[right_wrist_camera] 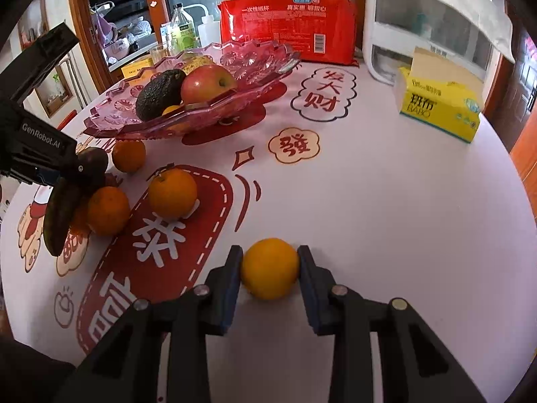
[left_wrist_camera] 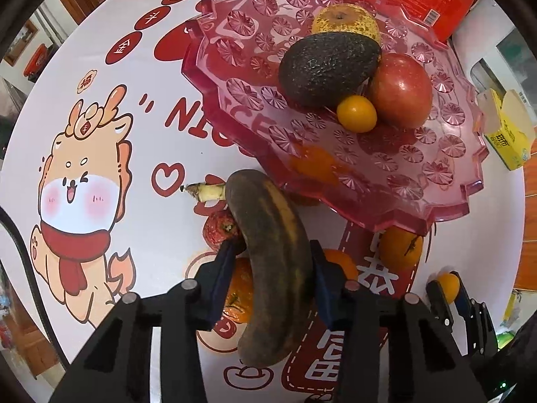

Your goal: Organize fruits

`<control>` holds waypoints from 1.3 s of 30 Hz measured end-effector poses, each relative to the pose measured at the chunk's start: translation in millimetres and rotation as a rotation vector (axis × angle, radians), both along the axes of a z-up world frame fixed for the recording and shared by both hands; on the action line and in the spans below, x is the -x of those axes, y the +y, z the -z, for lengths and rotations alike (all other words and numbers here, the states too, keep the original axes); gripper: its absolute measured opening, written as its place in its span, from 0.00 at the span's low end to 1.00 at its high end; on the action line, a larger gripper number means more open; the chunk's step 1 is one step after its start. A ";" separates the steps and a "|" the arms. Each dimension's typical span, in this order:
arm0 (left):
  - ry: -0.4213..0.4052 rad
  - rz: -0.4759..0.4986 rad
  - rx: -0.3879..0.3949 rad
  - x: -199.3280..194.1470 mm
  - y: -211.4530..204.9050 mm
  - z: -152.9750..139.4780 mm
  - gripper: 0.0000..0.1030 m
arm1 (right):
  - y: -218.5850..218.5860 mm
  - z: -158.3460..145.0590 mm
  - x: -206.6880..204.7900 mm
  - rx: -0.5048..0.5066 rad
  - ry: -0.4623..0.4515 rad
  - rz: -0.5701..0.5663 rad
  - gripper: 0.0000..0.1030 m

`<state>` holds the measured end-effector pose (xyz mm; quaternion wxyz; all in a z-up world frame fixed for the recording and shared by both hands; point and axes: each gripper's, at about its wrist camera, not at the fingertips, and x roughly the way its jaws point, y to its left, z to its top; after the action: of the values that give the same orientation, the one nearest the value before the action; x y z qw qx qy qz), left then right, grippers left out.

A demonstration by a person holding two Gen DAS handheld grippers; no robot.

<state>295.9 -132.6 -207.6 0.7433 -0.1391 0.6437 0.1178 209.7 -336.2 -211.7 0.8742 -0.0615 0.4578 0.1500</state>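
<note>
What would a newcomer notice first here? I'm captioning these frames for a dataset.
The left gripper clamps a blackened banana above the oranges on the printed table, while the right gripper pinches a small yellow-orange fruit. Behind, a pink glass dish holds an avocado and apple.

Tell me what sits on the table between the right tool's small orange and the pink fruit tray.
Right wrist view: one stemmed orange stands between the small orange and the pink tray; otherwise bare printed tablecloth.

Open room: your right side, bare white printed tablecloth [right_wrist_camera: 386, 201].
Blocked: raised pink plastic fruit tray [right_wrist_camera: 268, 63], loose round oranges [right_wrist_camera: 173, 193] beneath its rim.
</note>
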 end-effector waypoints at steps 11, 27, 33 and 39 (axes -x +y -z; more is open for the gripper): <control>-0.050 0.017 0.089 26.5 21.8 -15.7 0.29 | 3.5 -6.6 10.5 -0.063 0.078 0.041 0.32; -0.264 0.264 0.043 61.0 39.2 -121.0 0.28 | 41.3 -60.0 34.2 0.006 -0.012 0.076 0.32; -0.331 0.364 -0.005 52.0 50.6 -159.1 0.28 | 64.0 -89.1 29.0 -0.054 -0.009 0.121 0.32; -0.378 0.454 -0.025 26.9 63.5 -183.1 0.28 | 91.8 -112.5 20.6 -0.079 -0.029 0.183 0.32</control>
<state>269.0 -69.1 -24.5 0.8589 -0.0015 0.5071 -0.0716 189.1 -244.4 -99.2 0.8924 0.0130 0.4427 0.0866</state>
